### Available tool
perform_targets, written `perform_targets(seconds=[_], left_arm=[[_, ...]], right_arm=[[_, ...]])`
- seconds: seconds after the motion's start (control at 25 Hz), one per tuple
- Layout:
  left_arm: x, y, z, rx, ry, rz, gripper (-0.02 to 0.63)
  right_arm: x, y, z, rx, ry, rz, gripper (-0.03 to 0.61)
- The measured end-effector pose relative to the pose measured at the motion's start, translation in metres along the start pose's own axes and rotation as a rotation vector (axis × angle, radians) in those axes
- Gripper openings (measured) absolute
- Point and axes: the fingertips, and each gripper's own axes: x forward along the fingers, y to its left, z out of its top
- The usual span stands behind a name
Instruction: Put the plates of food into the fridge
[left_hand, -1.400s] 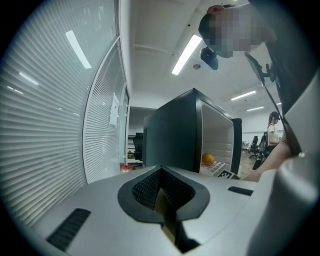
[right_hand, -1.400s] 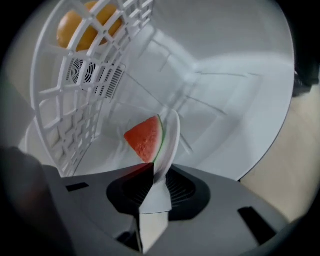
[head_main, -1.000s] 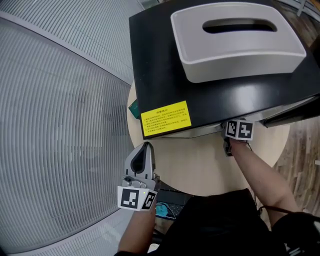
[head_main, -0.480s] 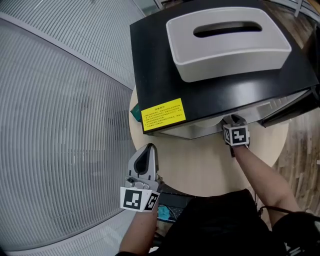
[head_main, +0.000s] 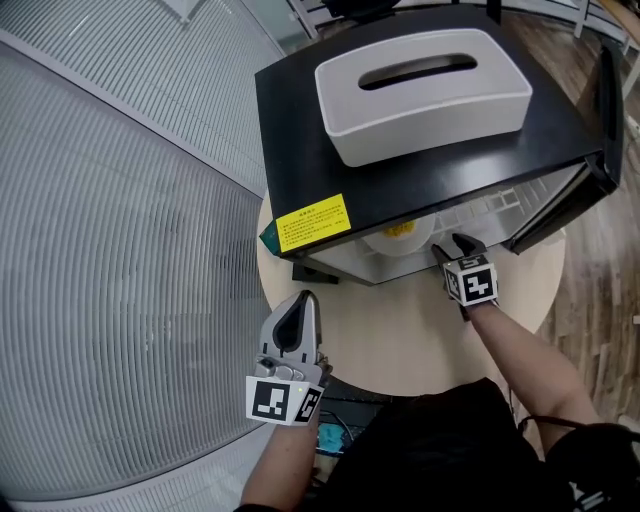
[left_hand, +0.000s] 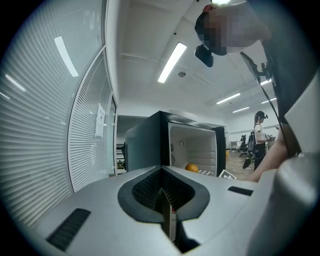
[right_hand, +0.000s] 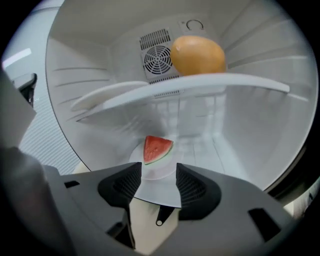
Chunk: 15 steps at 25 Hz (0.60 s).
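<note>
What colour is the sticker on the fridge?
The sticker is yellow; the head view shows it best.

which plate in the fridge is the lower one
The plate with the watermelon slice, low on the fridge floor; the other plate, with the round orange fruit, sits higher, above it.

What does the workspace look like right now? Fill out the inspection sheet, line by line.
Surface: round wooden table, mostly bare.
Job's things: fridge open; watermelon plate on its floor; orange fruit on the level above.
Clutter: tissue box on top of the fridge; green item beside the fridge.
Grippers: left gripper fingers together, empty; right gripper at the fridge mouth, fingers have just been opening, nothing between them.
Cables: nothing seen.
Surroundings: slatted wall; a person standing far off.
</note>
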Motion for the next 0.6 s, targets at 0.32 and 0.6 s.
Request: perform_targets(seconds=[0.32,0.6], left_arm=[[-0.014,-0.016,0.012,-0.006,-0.046,-0.030,0.006],[-0.039,-0.031,0.020,-0.013,-0.083,-0.044,0.006]], right_arm=[[-0.072,0.028,0.024,-0.111,-0.205,0.046,0.216],[-0.134,0.028,0.043,-0.153,-0.327,-0.022,0.042]])
